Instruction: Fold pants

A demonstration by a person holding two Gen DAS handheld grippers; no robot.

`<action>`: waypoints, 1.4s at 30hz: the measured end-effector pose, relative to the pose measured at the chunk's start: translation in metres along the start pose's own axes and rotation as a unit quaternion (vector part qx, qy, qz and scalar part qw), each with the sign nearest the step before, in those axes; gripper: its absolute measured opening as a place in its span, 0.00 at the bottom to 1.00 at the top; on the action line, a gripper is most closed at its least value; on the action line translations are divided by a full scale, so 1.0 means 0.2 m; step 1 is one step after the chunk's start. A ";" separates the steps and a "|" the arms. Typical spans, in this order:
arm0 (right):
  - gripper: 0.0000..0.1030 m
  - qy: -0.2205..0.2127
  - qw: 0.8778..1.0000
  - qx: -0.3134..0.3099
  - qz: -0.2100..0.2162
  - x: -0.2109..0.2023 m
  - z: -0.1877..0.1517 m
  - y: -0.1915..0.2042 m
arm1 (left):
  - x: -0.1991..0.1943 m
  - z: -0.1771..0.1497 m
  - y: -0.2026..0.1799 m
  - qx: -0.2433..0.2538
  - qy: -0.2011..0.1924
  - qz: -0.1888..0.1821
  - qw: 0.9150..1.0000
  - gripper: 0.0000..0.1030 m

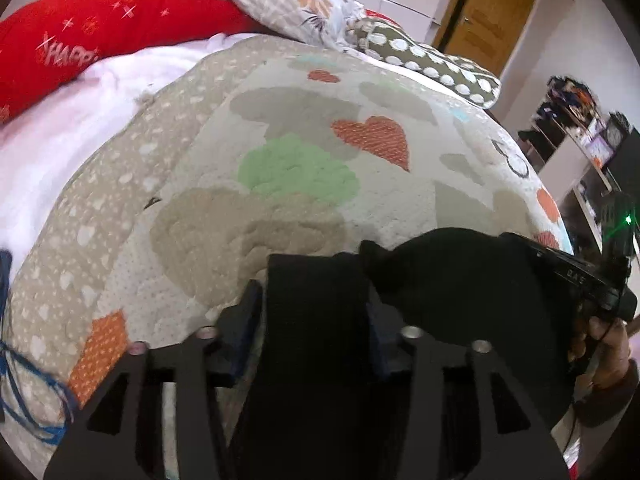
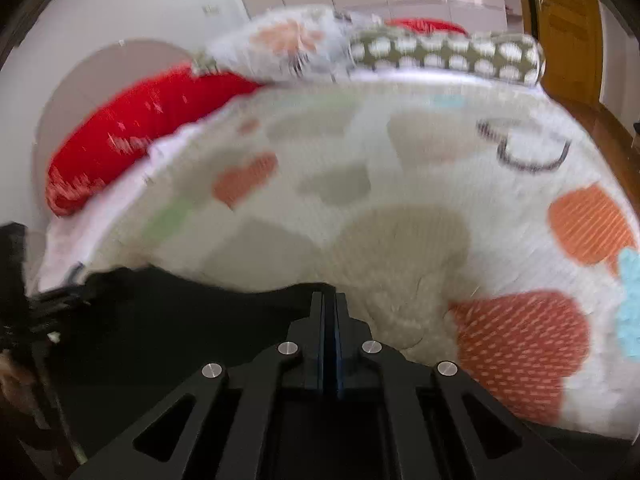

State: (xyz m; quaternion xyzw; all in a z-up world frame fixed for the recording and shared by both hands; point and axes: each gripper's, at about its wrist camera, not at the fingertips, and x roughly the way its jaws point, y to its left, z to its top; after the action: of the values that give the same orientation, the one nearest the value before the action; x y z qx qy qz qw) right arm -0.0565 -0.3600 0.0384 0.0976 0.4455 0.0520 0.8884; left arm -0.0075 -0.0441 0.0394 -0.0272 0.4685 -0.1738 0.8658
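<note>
The black cloth pants (image 1: 460, 280) lie bunched at the near edge of the bed, on the cream quilt with orange, green and grey hearts (image 1: 304, 152); which way their length runs I cannot tell. The left gripper (image 1: 316, 312) tilts steeply down, its jaws clamped on a thick band of the black fabric. The right gripper (image 2: 329, 320) tilts down likewise, jaws pressed together at the pants' edge; whether cloth is pinched there I cannot tell. A hand (image 1: 604, 348) grips its handle.
</note>
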 end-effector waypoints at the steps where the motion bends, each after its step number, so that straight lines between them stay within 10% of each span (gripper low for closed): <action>1: 0.08 -0.006 1.000 0.005 0.005 -0.03 0.01 -0.01 | -0.03 0.00 0.01 -0.004 -0.003 -0.001 1.000 0.54; 4: 0.37 -0.030 1.000 0.005 -0.001 -0.17 0.01 0.00 | -0.14 0.01 0.04 -0.007 -0.014 0.008 1.000 0.61; 10: 0.55 -0.037 0.992 -0.048 0.110 -0.46 -0.12 0.27 | -0.35 -0.04 0.06 -0.001 -0.031 0.025 0.999 0.72; 16: 0.55 -0.017 0.967 -0.155 0.201 -0.49 -0.37 0.71 | -0.37 -0.15 0.13 -0.044 -0.010 0.004 0.999 0.75; 20: 0.53 0.000 0.959 -0.256 0.124 -0.31 -0.48 0.94 | -0.25 -0.19 0.12 -0.049 0.016 -0.014 0.999 0.73; 22: 0.05 0.015 0.961 -0.253 0.106 -0.23 -0.48 0.95 | -0.23 -0.18 0.10 -0.041 0.030 -0.022 0.998 0.46; 30: 0.06 0.038 0.962 -0.232 0.141 -0.25 -0.55 0.96 | -0.23 -0.24 0.09 -0.010 0.030 0.016 0.999 0.37; 35: 0.29 0.064 0.961 -0.208 0.169 -0.25 -0.55 0.93 | -0.30 -0.29 0.08 0.002 0.024 0.041 0.999 0.50; 37: 0.46 0.047 0.962 -0.211 0.169 -0.33 -0.50 0.90 | -0.38 -0.28 0.09 -0.001 0.003 0.049 0.999 0.57; 42: 0.46 -0.035 0.983 -0.155 0.094 -0.46 -0.32 0.66 | -0.50 -0.18 0.06 -0.021 -0.049 0.020 0.998 0.63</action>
State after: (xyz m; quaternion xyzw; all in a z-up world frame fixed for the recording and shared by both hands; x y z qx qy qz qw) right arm -0.1637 -0.2391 0.1024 0.0021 0.3893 0.1998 0.8992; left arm -0.0841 0.0047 0.0972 -0.0442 0.4294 -0.1449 0.8903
